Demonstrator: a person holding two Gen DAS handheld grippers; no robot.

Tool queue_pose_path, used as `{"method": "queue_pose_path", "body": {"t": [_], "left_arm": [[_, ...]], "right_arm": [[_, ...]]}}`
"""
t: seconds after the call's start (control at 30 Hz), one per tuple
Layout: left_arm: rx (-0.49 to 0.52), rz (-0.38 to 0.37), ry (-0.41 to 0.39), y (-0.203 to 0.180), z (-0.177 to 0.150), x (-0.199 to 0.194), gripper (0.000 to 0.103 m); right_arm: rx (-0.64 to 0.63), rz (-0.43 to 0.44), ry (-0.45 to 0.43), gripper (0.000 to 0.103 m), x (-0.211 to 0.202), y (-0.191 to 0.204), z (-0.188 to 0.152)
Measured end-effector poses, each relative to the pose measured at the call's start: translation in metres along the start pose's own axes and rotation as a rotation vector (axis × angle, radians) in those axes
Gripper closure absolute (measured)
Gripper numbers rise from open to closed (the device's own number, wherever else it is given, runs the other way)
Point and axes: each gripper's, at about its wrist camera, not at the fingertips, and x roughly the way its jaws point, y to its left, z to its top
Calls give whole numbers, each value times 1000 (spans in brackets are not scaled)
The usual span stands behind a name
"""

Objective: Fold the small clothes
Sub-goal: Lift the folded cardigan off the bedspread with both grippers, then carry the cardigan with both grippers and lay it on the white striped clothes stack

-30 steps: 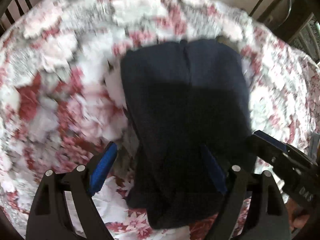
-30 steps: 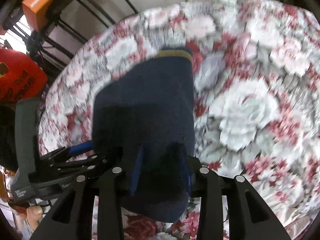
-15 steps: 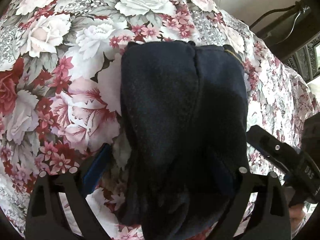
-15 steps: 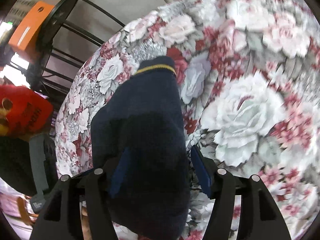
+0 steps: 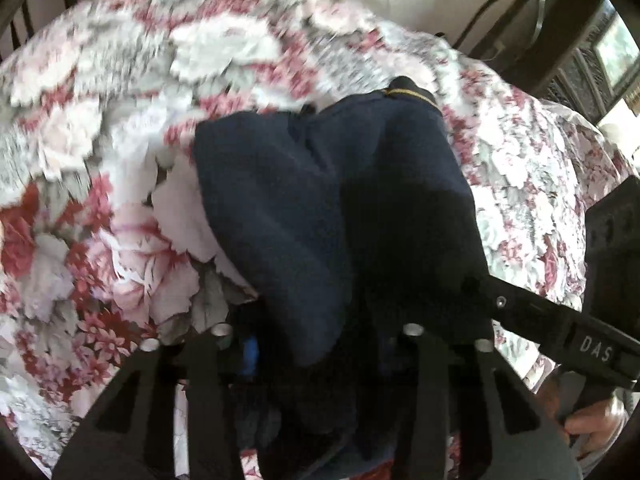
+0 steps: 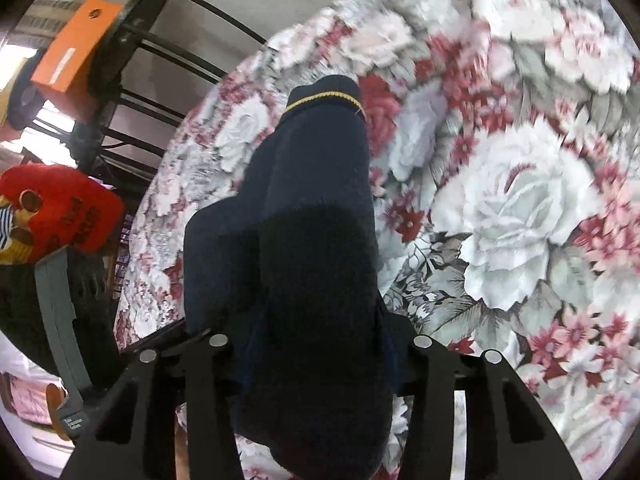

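Surface: table under a floral cloth, white and red roses. On it: 1 dark navy garment, yellow stripe at its far end.

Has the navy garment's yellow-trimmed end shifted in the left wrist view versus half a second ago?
Yes. The navy garment has bunched, and its yellow-trimmed end now pokes up toward the far edge of the floral tablecloth; before, it lay flatter.

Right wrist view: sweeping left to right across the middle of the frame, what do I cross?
Red item with printed lettering → dark metal chair frame → navy garment → floral tablecloth.
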Motion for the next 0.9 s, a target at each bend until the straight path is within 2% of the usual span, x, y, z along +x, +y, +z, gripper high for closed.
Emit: {"method": "queue_pose_path", "body": {"t": [0.13,0.3,0.47,0.63,0.9], "left_arm": [[46,-15,-49,-28,4,-17,68],[114,-67,-81,-82,14,-39,68],[249,-104,-113,-171,15,-64,68],[382,-156,-126,-276,7,-87,68],[593,-288,-143,-460,-18,-126,68]], "right_arm": [[-31,-16,-63,56,-36,7,3],[-5,-28,-149,56,-99,-9,1],[43,-62,-270,56,-189,-40,-11],[105,-89,-382,56,-287,-83,-31],[192,-199,-589,56,-467,-157,-75]]}}
